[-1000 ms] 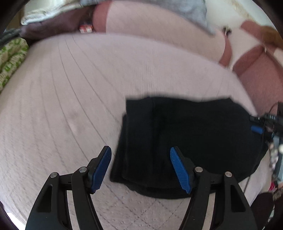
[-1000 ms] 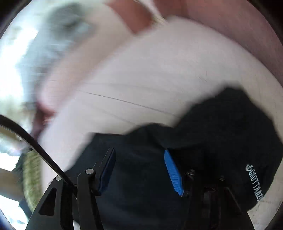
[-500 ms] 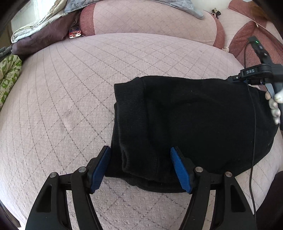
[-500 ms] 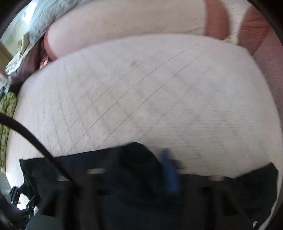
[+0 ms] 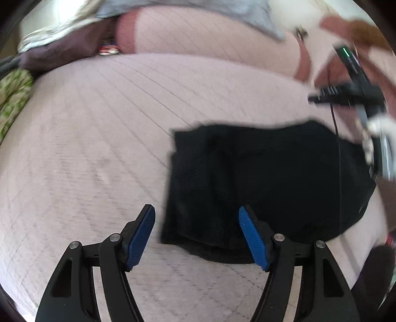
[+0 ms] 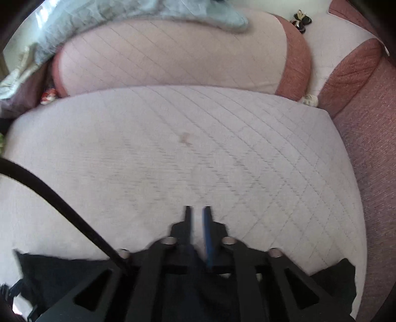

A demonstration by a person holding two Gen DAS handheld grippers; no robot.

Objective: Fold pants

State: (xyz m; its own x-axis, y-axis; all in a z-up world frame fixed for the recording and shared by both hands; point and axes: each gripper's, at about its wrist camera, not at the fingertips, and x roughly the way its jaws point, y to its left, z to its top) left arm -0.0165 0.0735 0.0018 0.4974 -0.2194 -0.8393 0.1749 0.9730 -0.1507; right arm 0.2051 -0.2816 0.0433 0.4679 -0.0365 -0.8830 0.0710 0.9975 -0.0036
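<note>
The black pants [image 5: 272,183] lie folded into a compact rectangle on the pale quilted cushion [image 5: 99,128]. My left gripper [image 5: 196,234] is open and empty, held above the folded pile's near left corner. In the right wrist view the pants [image 6: 64,270] show only as a dark strip along the bottom, under the gripper body. My right gripper [image 6: 197,223] has its fingers nearly together with nothing between them, above the bare cushion [image 6: 198,153]. Its body also shows at the right edge of the left wrist view [image 5: 363,99].
A quilted back cushion [image 6: 173,57] and grey blanket [image 6: 138,12] lie behind. A reddish armrest [image 6: 371,148] is at the right. Green patterned fabric [image 5: 12,99] and dark clothes [image 5: 57,54] sit at the far left. A black cable [image 6: 61,205] crosses the right wrist view.
My right gripper has let go of the pants, lifted off them and closed. My left gripper has stayed open and drawn back slightly from the pile.
</note>
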